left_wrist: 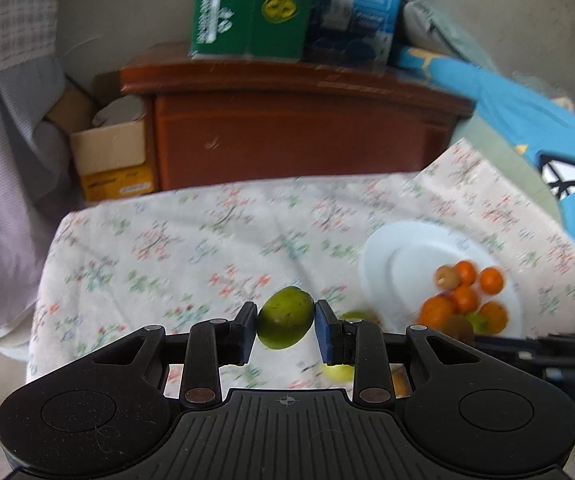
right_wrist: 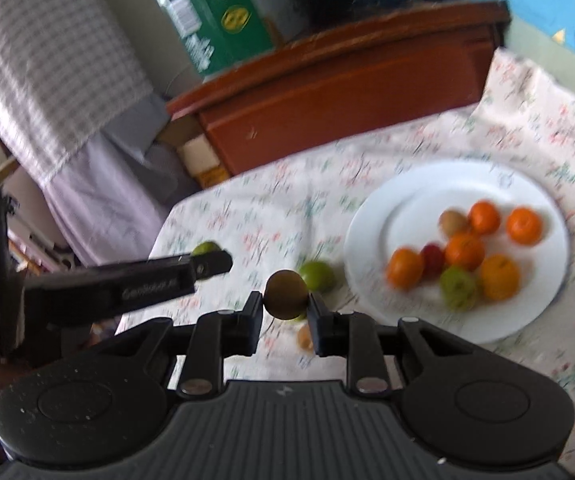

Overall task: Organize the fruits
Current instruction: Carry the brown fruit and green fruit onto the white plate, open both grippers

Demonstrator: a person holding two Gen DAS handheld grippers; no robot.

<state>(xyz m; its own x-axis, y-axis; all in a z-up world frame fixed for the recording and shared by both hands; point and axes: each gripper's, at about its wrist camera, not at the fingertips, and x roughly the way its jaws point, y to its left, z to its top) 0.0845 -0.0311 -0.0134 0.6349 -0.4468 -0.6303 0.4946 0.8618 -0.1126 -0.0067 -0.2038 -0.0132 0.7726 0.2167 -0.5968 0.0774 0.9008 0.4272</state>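
My left gripper (left_wrist: 286, 322) is shut on a green fruit (left_wrist: 285, 317), held above the flowered tablecloth (left_wrist: 191, 248). My right gripper (right_wrist: 286, 302) is shut on a small brown fruit (right_wrist: 285, 294). A white plate (right_wrist: 527, 312) to the right carries several orange fruits (right_wrist: 465, 251), a green one (right_wrist: 457, 286), a red one and a brownish one. That plate (left_wrist: 387, 248) shows at right in the left wrist view too. A green fruit (right_wrist: 319, 274) and a small tan fruit (right_wrist: 304, 337) lie on the cloth beside the plate. The left gripper's finger (right_wrist: 191, 270) crosses the right wrist view with its green fruit (right_wrist: 205, 248).
A brown wooden cabinet (left_wrist: 299, 136) stands behind the table with a green carton (left_wrist: 247, 12) and a blue package (left_wrist: 357, 12) on top. A cardboard box (left_wrist: 107, 152) sits at its left. Checked and lilac cloth (right_wrist: 47, 60) hangs at left; blue fabric (left_wrist: 527, 108) lies at right.
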